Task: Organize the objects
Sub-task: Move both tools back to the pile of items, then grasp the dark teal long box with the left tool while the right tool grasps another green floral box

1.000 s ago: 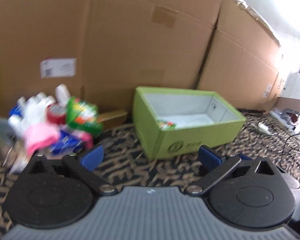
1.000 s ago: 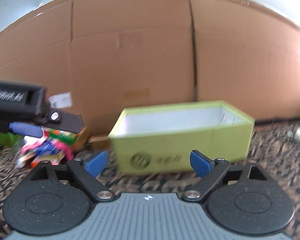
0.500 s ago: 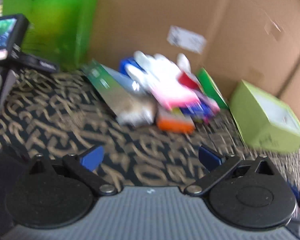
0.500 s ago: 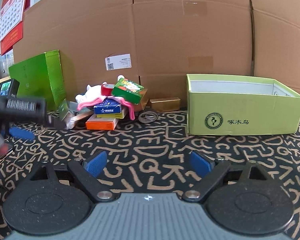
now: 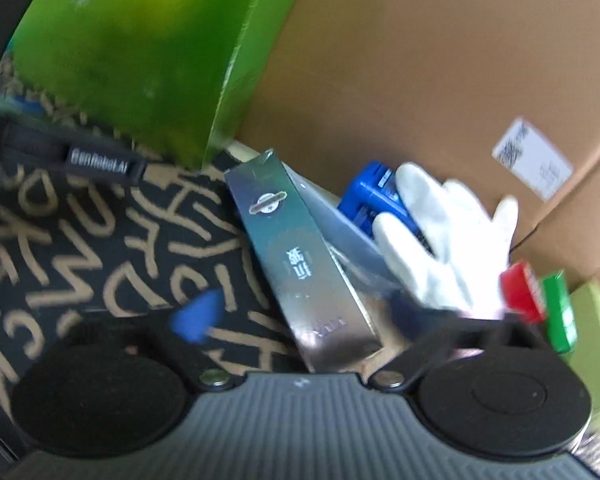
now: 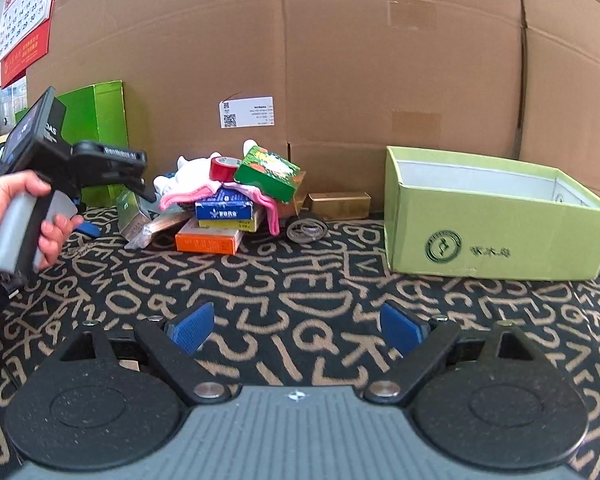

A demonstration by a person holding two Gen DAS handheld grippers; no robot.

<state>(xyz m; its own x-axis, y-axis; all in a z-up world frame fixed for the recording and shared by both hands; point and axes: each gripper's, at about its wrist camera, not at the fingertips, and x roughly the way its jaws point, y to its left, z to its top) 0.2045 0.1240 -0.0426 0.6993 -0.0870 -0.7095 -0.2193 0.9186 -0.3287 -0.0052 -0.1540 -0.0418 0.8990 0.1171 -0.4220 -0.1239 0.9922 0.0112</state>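
Note:
A pile of small objects (image 6: 228, 200) lies against the cardboard wall: boxes, a white glove (image 5: 448, 248), a red tape roll (image 6: 222, 168) and a green box (image 6: 268, 172). An open light-green box (image 6: 496, 220) stands to its right. My left gripper (image 5: 304, 316) is open, with a long grey-green box (image 5: 300, 264) between its fingers; it also shows in the right wrist view (image 6: 112, 204), at the pile's left end. My right gripper (image 6: 296, 328) is open and empty, low over the patterned carpet, well in front of the pile.
A tall green box (image 6: 96, 128) stands left of the pile, close to the left gripper (image 5: 140, 48). Cardboard walls (image 6: 340, 80) close the back. A gold box (image 6: 338, 206) and a tape ring (image 6: 306, 230) lie between pile and light-green box.
My left gripper has swung left from the light-green box and closed in on the pile's left end. The right wrist view has backed away and settled.

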